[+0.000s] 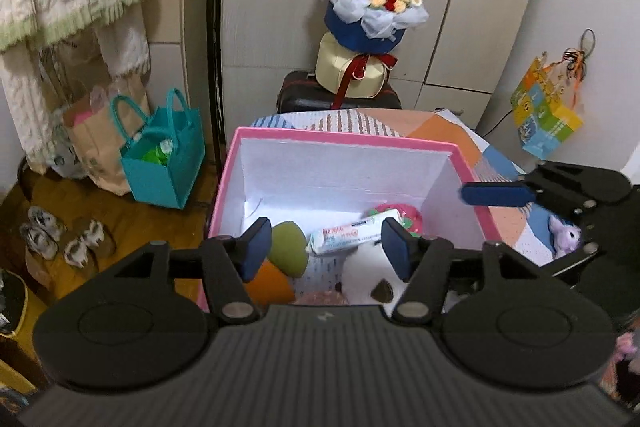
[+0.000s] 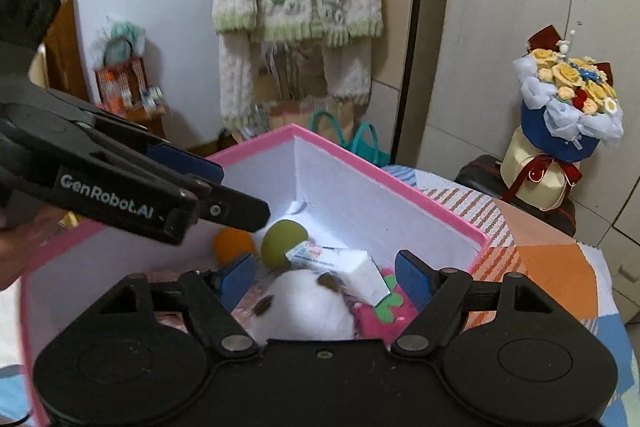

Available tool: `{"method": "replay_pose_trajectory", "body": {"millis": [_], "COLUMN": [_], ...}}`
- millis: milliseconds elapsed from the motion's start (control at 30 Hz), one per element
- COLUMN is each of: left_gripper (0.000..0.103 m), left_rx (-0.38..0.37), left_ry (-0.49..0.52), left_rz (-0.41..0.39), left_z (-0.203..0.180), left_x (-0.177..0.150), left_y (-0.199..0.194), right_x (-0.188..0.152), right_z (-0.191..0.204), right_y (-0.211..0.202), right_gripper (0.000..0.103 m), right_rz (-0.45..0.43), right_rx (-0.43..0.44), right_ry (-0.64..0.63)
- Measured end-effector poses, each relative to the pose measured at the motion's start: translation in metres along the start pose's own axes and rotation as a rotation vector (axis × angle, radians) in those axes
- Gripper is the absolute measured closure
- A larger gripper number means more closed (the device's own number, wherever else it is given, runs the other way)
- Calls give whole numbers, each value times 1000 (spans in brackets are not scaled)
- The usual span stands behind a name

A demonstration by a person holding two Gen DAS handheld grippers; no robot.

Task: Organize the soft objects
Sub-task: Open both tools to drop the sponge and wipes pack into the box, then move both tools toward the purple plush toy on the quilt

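Left wrist view: the left gripper [image 1: 326, 247] hangs wide open and empty over the pink box [image 1: 344, 139]; below it, left to right, lie an orange ball [image 1: 272, 283], green ball [image 1: 288, 251], tissue pack [image 1: 348, 233] and white plush [image 1: 368, 275]. Right of it, the right gripper [image 2: 326, 281] is also spread open, holding nothing, above the same plush.

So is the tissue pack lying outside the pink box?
No, the tissue pack lies inside the pink box, resting across the white plush toy and the pink strawberry plush.

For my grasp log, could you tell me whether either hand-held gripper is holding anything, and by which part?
Nothing is held: the left hand-held gripper and the right hand-held gripper both hang open above the pink box.
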State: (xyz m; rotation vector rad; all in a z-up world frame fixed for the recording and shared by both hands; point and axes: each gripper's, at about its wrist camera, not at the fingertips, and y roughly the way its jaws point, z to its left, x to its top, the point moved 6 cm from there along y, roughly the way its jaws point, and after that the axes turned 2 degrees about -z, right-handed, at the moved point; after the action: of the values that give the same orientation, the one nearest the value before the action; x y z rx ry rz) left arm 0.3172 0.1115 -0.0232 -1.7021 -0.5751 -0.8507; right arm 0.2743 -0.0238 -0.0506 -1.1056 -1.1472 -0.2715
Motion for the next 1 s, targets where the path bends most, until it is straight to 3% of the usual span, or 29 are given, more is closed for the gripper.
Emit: {"method": "replay_pose_trajectory", "body": {"millis": [267, 600, 667, 1000], "left_gripper": [40, 38, 32, 31], "left_rx": [-49, -170, -196, -280], "left_ry": [76, 150, 172, 269], "left_rz": [-38, -23, -17, 4], "left_z": [-14, -51, -61, -113], "left_x": [-12, -32, -36, -63], "left_y": [-54, -106, -114, -137], "right_x": [-20, -45, -53, -117], "right_z": [4, 24, 27, 16], "right_y": [-71, -146, -162, -227], "right_gripper": [22, 22, 22, 22], "right_rz": [-74, -67, -69, -52], "right_rx": [-24, -61, -75, -175], "right_ry": [92, 101, 96, 139]}}
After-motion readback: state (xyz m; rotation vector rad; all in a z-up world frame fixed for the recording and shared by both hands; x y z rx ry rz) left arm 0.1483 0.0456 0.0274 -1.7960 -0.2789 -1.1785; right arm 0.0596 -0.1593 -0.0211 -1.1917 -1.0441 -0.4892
